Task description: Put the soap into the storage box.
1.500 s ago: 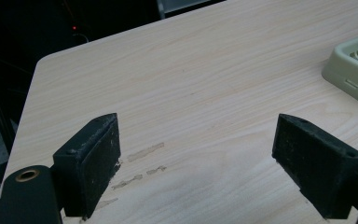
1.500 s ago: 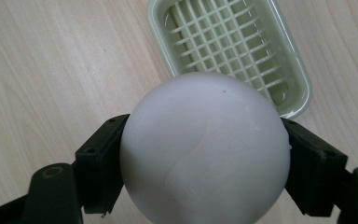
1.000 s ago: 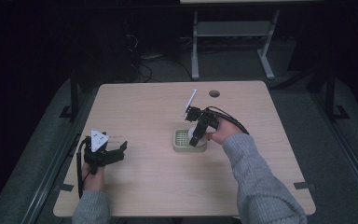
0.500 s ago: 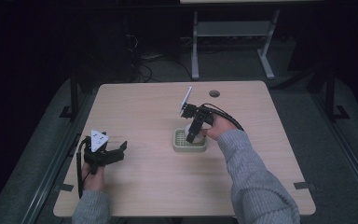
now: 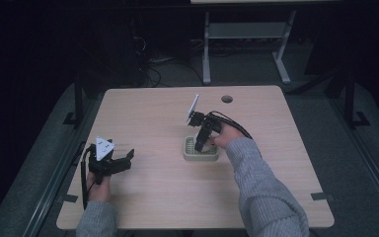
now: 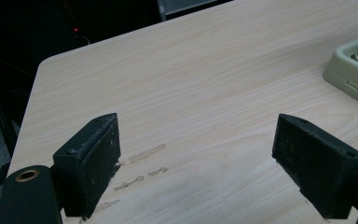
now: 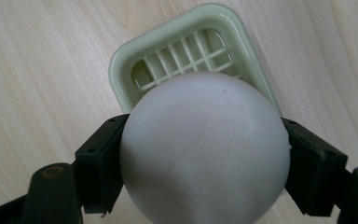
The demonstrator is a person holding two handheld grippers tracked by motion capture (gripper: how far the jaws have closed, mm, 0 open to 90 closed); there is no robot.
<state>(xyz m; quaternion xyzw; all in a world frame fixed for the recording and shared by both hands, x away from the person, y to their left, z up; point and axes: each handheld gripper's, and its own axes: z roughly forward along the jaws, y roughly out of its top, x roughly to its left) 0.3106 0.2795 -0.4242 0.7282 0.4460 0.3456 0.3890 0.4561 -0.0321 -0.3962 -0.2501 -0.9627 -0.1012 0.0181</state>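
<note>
Here the right gripper (image 7: 205, 161) is pinching a white ball (image 7: 205, 149) above the green slotted tray (image 7: 121, 65); the left gripper (image 6: 209, 163) is resting spread wide over the table (image 6: 205, 84).

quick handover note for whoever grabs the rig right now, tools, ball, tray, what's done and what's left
Right tool: shut on the white ball, held just above the pale green tray at mid-table.
Left tool: open, holding nothing, low over bare table at the near left, tray off to its right.
Done: ball gripped and brought over the tray.
Left: probably lower it in and release.
</note>
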